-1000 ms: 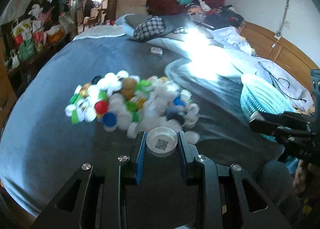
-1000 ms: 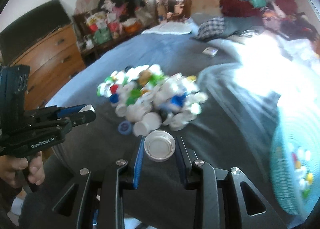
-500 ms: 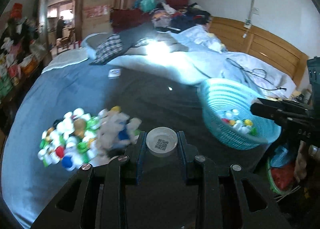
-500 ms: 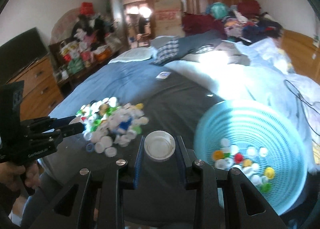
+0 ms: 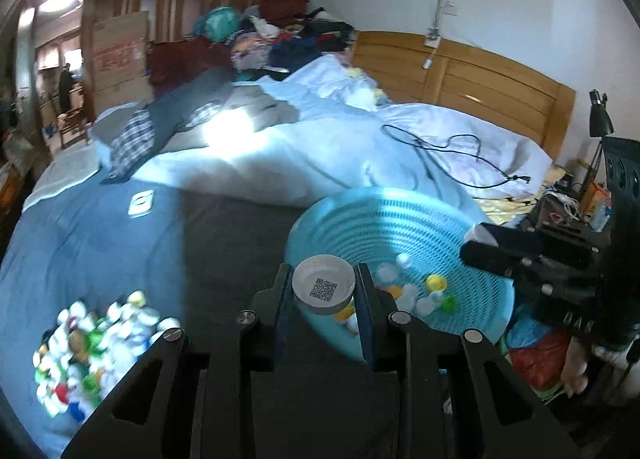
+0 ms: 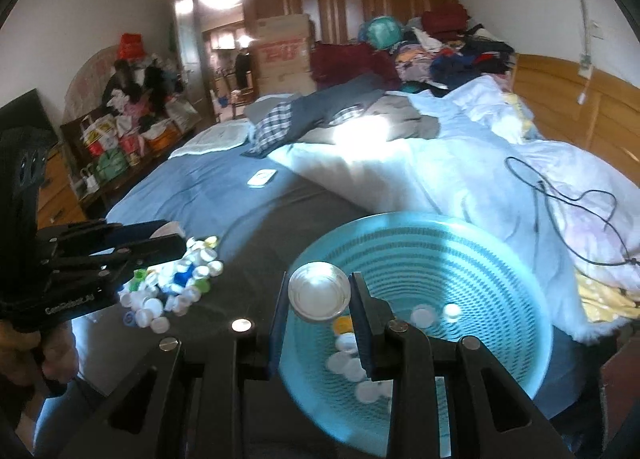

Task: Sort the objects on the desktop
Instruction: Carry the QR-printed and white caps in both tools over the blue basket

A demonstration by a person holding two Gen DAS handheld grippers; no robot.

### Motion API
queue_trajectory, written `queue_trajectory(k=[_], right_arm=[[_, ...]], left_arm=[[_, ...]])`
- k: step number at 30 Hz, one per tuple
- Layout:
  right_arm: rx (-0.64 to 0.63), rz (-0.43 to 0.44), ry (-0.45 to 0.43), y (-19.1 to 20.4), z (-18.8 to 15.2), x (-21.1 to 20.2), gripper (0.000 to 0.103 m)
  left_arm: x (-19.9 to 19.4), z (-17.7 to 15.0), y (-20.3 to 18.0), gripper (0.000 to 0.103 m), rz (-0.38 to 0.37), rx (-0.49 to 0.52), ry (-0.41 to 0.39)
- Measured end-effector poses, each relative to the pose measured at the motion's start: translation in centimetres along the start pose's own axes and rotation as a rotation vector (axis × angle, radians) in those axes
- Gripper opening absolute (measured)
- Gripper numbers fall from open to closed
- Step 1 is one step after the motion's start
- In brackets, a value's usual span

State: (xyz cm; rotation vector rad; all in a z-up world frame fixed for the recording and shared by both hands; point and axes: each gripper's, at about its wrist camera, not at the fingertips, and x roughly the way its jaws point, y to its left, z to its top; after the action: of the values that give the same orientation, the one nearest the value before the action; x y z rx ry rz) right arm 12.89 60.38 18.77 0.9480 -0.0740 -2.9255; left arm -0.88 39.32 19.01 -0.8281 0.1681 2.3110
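My left gripper [image 5: 323,291] is shut on a white lid with a QR code [image 5: 323,287] and holds it over the near left rim of the turquoise basket [image 5: 384,215]. My right gripper [image 6: 319,295] is shut on a plain white lid [image 6: 319,291] over the basket's left rim [image 6: 400,219]. The basket holds several caps [image 5: 436,282]. A heap of mixed bottle caps [image 5: 92,343] lies on the blue bedcover at lower left, also in the right wrist view [image 6: 176,283]. Each gripper shows in the other's view: the right one [image 5: 476,243], the left one [image 6: 168,239].
A white quilt [image 5: 320,163] with a black cable [image 5: 452,155] lies behind the basket. A small white card [image 5: 141,201] rests on the bedcover. Clothes are piled at the headboard end [image 6: 440,51]. A wooden dresser [image 6: 56,195] and cluttered shelf stand at left.
Both grippers have swung right from the cap heap, each still holding its lid, and now hang over the basket's rim. The heap has slid to the left of both views.
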Motion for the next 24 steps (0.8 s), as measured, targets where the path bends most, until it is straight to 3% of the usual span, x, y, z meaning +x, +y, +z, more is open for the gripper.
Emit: queue_trajectory(k=[14, 24], right_arm=[[0.061, -0.062, 0.019, -5.6, 0.4, 0.1, 0.032], [0.079, -0.068, 0.028, -6.7, 0.2, 0.5, 0.032]], left_arm=[[5.7, 3.7, -5.9, 0.025, -0.052, 0.052, 0.058], [7.2, 3.5, -6.6, 0.025, -0.070, 0.047, 0.095]])
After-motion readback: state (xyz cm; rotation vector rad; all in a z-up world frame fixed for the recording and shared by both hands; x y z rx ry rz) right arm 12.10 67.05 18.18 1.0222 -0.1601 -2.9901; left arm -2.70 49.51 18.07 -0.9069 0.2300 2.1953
